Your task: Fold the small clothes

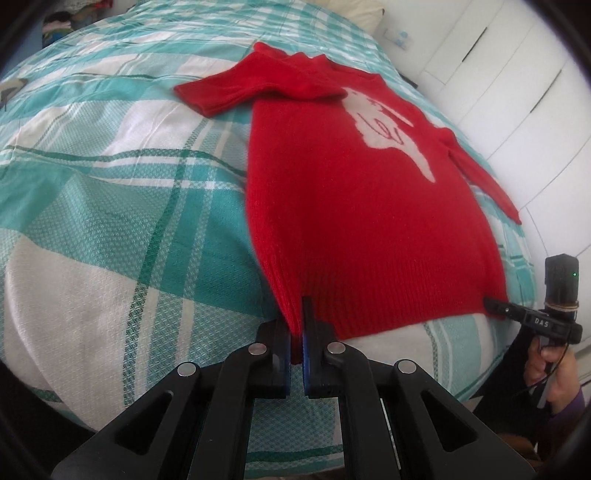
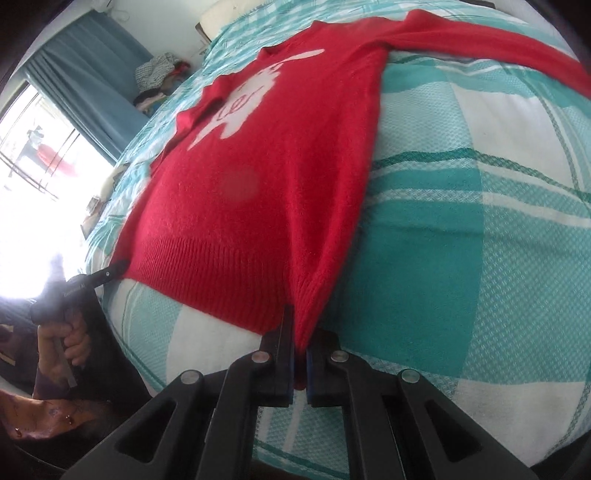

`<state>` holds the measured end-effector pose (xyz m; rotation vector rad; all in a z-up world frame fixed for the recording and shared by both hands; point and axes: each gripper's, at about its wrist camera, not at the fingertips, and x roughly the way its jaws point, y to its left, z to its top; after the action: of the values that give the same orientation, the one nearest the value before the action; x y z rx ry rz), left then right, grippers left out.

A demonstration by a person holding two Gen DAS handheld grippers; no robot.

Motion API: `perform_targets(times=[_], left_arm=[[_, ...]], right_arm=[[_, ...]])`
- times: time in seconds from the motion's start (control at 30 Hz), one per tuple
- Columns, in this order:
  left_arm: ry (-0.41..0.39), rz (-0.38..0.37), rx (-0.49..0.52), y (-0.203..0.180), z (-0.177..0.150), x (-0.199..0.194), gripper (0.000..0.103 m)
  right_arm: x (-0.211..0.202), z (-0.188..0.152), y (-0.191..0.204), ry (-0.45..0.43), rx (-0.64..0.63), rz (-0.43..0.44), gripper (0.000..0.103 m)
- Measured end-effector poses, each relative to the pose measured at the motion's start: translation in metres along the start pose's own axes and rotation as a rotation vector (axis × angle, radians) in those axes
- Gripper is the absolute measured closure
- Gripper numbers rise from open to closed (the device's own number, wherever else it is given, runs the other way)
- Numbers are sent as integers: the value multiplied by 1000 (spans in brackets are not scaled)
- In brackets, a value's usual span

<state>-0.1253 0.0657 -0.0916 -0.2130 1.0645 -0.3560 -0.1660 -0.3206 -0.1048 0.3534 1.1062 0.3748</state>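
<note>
A small red knitted sweater (image 1: pixel 354 206) with a white figure on the chest lies face up on a teal and white checked bedspread (image 1: pixel 110 192). Its left sleeve (image 1: pixel 229 88) is folded across near the collar; the other sleeve (image 1: pixel 487 177) lies out to the right. My left gripper (image 1: pixel 296 325) is shut on the sweater's ribbed hem at the left bottom corner. My right gripper (image 2: pixel 300 332) is shut on the hem at the right bottom corner of the sweater (image 2: pixel 266 177). Each gripper shows in the other's view, the right gripper (image 1: pixel 495 306) and the left gripper (image 2: pixel 118 267), at the opposite hem corner.
White wardrobe doors (image 1: pixel 509 74) stand to the right of the bed. A blue curtain (image 2: pixel 92 77) and a bright window (image 2: pixel 40 147) are on the left, with a pile of clothes (image 2: pixel 159 77) by the curtain. A pillow (image 2: pixel 229 14) lies at the bed's head.
</note>
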Motion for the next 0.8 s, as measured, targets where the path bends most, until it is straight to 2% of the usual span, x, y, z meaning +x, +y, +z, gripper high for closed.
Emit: perform_targets(times=[0.17, 0.47, 0.57, 0.67, 0.73, 0.77, 0.8], left_arm=[[-7, 4, -10, 0, -1, -3, 99], [20, 32, -37, -3, -6, -19, 92], [44, 89, -24, -3, -11, -33, 89], [9, 159, -7, 0, -14, -60, 72], [-55, 157, -13, 5, -2, -80, 57], [-97, 143, -16, 7, 10, -90, 53], [-143, 125, -16, 10, 24, -97, 40]], right_arm=[[-3, -3, 5, -25, -14, -19, 100], [-12, -14, 19, -31, -64, -130, 99], [-17, -20, 18, -16, -50, -145, 93], [-27, -26, 17, -7, -34, -170, 89], [-40, -29, 21, -49, -47, -216, 73], [-49, -29, 24, -86, -62, -251, 69], [-57, -29, 27, -126, -78, -289, 60]])
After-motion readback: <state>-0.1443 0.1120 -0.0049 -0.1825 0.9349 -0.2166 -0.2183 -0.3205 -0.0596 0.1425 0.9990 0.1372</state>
